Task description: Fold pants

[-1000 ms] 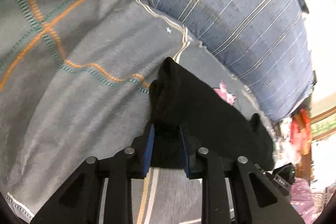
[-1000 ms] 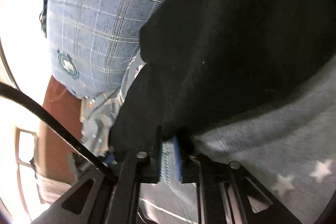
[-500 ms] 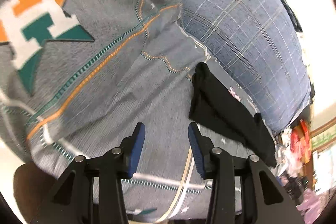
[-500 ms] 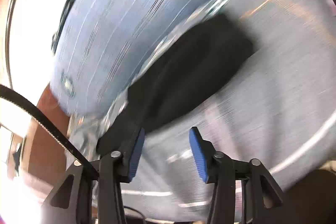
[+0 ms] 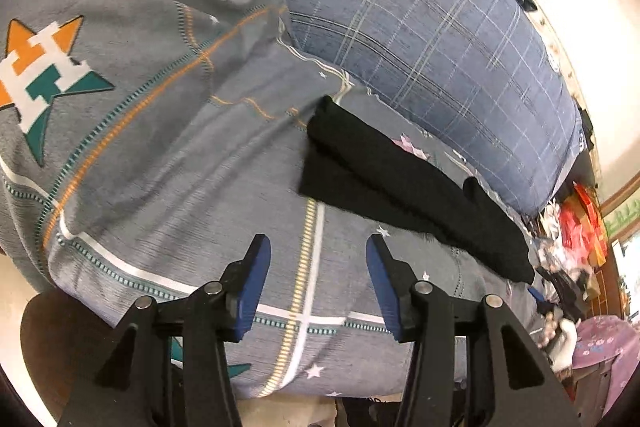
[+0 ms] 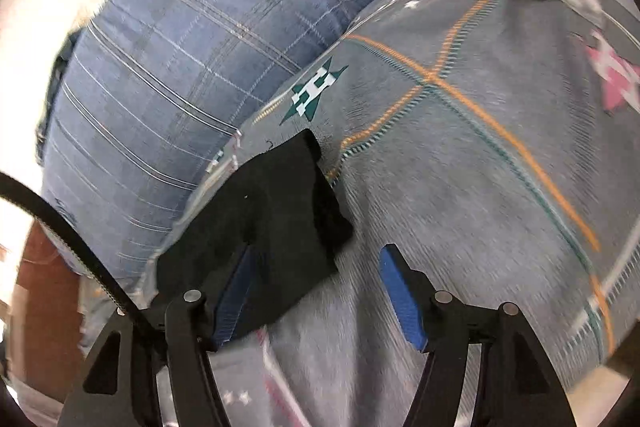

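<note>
The black pants [image 5: 404, 183] lie folded in a long narrow strip on the grey patterned bedspread [image 5: 168, 155], beside a blue plaid pillow [image 5: 420, 27]. My left gripper [image 5: 318, 283] is open and empty, pulled back from the pants' near end. In the right wrist view the pants [image 6: 272, 219] lie folded just ahead and left. My right gripper [image 6: 320, 291] is open and empty; its left finger overlaps the pants' edge in view.
The bedspread [image 6: 460, 167] has star logos and orange and teal lines. The blue plaid pillow [image 6: 180, 59] lies along the far side. Clutter of bags and clothes [image 5: 576, 239] sits beyond the bed at the right. The bed's front edge is near my left gripper.
Both grippers let go of the pants, opened, and drew back and up. The pants now lie folded on the bedspread.
</note>
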The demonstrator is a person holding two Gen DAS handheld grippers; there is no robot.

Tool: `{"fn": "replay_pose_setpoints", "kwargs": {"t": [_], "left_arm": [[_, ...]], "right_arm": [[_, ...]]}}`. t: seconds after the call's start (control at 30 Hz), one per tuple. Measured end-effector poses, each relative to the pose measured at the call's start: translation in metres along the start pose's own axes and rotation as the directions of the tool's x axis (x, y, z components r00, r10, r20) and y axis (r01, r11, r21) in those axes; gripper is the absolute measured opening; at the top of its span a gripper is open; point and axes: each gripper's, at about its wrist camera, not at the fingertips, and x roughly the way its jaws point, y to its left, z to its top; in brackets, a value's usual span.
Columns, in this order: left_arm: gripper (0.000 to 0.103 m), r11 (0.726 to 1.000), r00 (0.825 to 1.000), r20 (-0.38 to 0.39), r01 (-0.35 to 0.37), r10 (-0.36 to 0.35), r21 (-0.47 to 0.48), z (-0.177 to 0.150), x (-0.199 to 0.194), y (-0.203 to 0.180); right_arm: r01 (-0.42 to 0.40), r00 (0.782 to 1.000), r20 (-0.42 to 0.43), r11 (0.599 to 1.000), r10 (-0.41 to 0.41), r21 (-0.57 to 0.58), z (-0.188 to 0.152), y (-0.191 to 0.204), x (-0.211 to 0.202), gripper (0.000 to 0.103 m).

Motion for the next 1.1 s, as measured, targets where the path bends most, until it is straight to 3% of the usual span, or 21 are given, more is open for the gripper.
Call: {"fn": "replay_pose_setpoints", "kwargs": {"t": [0.03,0.07,0.1,0.27,0.47,0.57,0.63,0.7,0.77,0.8,0.87,0.93,1.03,1.1], "left_arm": [[0.049,1.000,1.000,-0.005,-0.002,0.002,0.005,-0.001,0.001,-0.002],[0.049,1.000,1.000,-0.010,-0.005,0.005,0.009,-0.002,0.002,-0.004],[0.049,1.000,1.000,-0.014,-0.010,0.010,0.014,-0.002,0.004,-0.006],[0.049,1.000,1.000,-0.028,-0.013,0.013,0.011,-0.003,0.014,-0.009],[0.049,1.000,0.999,-0.053,-0.001,0.002,0.029,-0.006,0.025,-0.013],[0.049,1.000,0.999,-0.046,0.006,-0.005,0.021,-0.005,0.024,-0.011],[0.049,1.000,0.999,-0.039,0.012,-0.012,0.012,-0.003,0.024,-0.005],[0.050,1.000,0.999,-0.033,0.016,-0.017,-0.006,-0.004,0.027,0.000],[0.050,1.000,0.999,-0.035,0.017,-0.018,-0.026,-0.005,0.030,0.005],[0.050,0.999,0.999,-0.035,0.020,-0.021,-0.034,-0.006,0.032,0.006],[0.050,0.999,0.999,-0.035,0.028,-0.029,-0.039,-0.008,0.032,0.009],[0.050,0.999,0.999,-0.026,0.018,-0.019,-0.030,-0.010,0.029,0.013],[0.050,1.000,1.000,0.005,0.001,-0.001,-0.029,-0.009,0.018,0.023],[0.050,0.999,1.000,0.028,0.000,0.001,-0.043,-0.007,0.008,0.034]], "right_arm": [[0.018,0.999,-0.029,0.999,-0.019,-0.028,0.002,0.005,0.011,0.058],[0.012,0.998,-0.062,0.999,-0.015,-0.047,0.004,0.011,0.020,0.017],[0.021,0.997,-0.075,0.998,-0.026,-0.062,0.008,0.014,0.024,0.013],[0.011,1.000,0.010,0.990,-0.009,-0.140,0.022,0.037,0.007,0.013],[0.150,0.988,0.002,0.978,-0.151,-0.144,0.020,0.019,0.023,0.014],[0.243,0.970,0.031,0.962,-0.242,-0.123,0.014,0.012,0.019,0.038],[0.325,0.944,0.108,0.932,-0.311,-0.157,0.010,0.029,0.002,0.040],[0.314,0.945,0.159,0.927,-0.285,-0.205,0.002,0.054,-0.013,0.042],[0.224,0.971,0.151,0.932,-0.187,-0.284,-0.012,0.091,-0.022,0.042],[0.144,0.988,0.106,0.926,-0.113,-0.350,-0.026,0.118,-0.021,0.042],[-0.001,1.000,-0.002,0.882,0.000,-0.471,-0.056,0.166,-0.010,0.042],[-0.148,0.987,-0.145,0.788,0.075,-0.598,-0.099,0.220,0.011,0.043],[-0.295,0.947,-0.311,0.618,0.085,-0.728,-0.173,0.292,0.048,0.043],[-0.338,0.931,-0.361,0.511,0.057,-0.791,-0.218,0.333,0.074,0.043]]}}
